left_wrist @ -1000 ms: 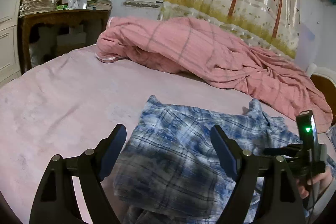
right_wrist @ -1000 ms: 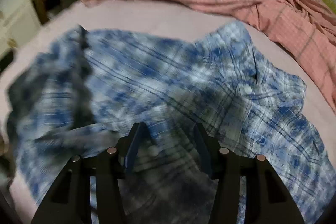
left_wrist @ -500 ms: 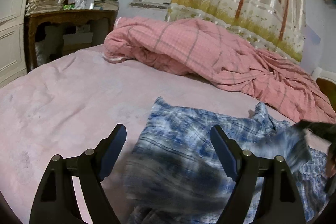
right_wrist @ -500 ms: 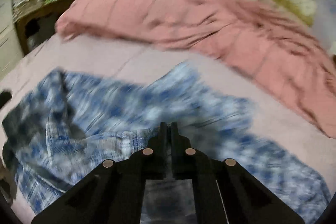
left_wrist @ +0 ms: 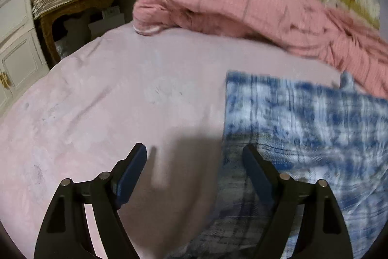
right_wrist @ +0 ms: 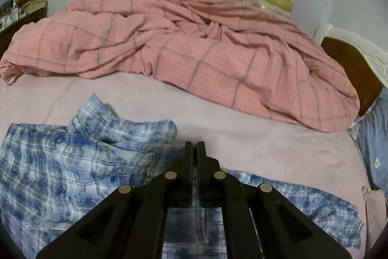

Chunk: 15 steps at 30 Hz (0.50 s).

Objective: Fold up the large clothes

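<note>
Right gripper (right_wrist: pixel 194 146): 2 fingers pressed together, clamped on a fold of the blue plaid shirt (right_wrist: pixel 60 169). Shirt lies bunched on the pink bedsheet (right_wrist: pixel 266 137), mostly left of and beneath this gripper. Left gripper (left_wrist: pixel 195 157): fingers spread wide, holding nothing; the shirt's left edge lies beneath its right finger (left_wrist: pixel 254 170). Pink quilt (right_wrist: pixel 194 45) heaped behind.

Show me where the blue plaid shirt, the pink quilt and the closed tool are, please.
blue plaid shirt (right_wrist: pixel 72 162): right wrist view, its rumpled left part.
pink quilt (right_wrist: pixel 194 45): right wrist view, middle of the heap.
right tool (right_wrist: pixel 194 146): right wrist view, fingertips closed on shirt fabric.
</note>
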Available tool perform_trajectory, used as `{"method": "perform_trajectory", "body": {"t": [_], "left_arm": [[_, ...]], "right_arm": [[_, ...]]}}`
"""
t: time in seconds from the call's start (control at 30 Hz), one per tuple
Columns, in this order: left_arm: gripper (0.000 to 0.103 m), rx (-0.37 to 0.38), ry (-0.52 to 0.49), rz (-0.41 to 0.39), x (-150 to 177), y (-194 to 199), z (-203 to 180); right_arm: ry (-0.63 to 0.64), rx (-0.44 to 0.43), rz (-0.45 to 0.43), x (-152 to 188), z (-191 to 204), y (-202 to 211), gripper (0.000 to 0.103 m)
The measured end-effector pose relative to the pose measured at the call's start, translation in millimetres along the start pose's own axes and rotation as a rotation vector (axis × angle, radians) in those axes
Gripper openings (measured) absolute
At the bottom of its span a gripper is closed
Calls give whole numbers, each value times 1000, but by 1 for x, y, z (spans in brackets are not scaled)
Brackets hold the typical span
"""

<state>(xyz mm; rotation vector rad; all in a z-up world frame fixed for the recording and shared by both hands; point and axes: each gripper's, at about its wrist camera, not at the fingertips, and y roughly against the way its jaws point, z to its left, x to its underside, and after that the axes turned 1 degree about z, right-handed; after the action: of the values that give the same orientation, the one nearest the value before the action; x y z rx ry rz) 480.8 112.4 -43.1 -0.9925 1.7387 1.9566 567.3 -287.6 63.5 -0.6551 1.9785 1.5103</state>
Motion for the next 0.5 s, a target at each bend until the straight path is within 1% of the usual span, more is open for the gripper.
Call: {"method": "perform_trajectory", "body": {"t": [0.07,0.17,0.2,0.27,0.3,0.33,0.37,0.4,0.43,0.5], "left_arm": [[79,-6,-28,16,2,-5,-5],[78,10,-29,15,4,-5,-4],[78,20,-24,11,4,-3,-4],[78,42,-17,-9,3,2,-1],[78,56,-17,-25,2,7,-2],[78,77,-20,-52,2,15,-4],[78,99,-23,-81,1,22,-5],[78,121,-28,-108,1,28,-7],[78,144,-34,-127,2,34,-8],[79,194,-57,-138,1,40,-13]], "right_arm": [[-9,-29,-6,5,-3,-3,4],[-4,-9,-15,17,-3,-4,5],[-8,-21,-3,21,-3,-6,6],[-24,-77,35,30,-6,-11,15],[-38,-108,48,36,-8,-12,38],[-51,-125,43,41,-10,-11,71],[-67,-141,14,48,-12,-7,82],[-76,-143,-23,57,-13,-3,86],[-74,-145,-29,62,-13,-1,86],[-79,-194,24,74,-15,-7,86]]}}
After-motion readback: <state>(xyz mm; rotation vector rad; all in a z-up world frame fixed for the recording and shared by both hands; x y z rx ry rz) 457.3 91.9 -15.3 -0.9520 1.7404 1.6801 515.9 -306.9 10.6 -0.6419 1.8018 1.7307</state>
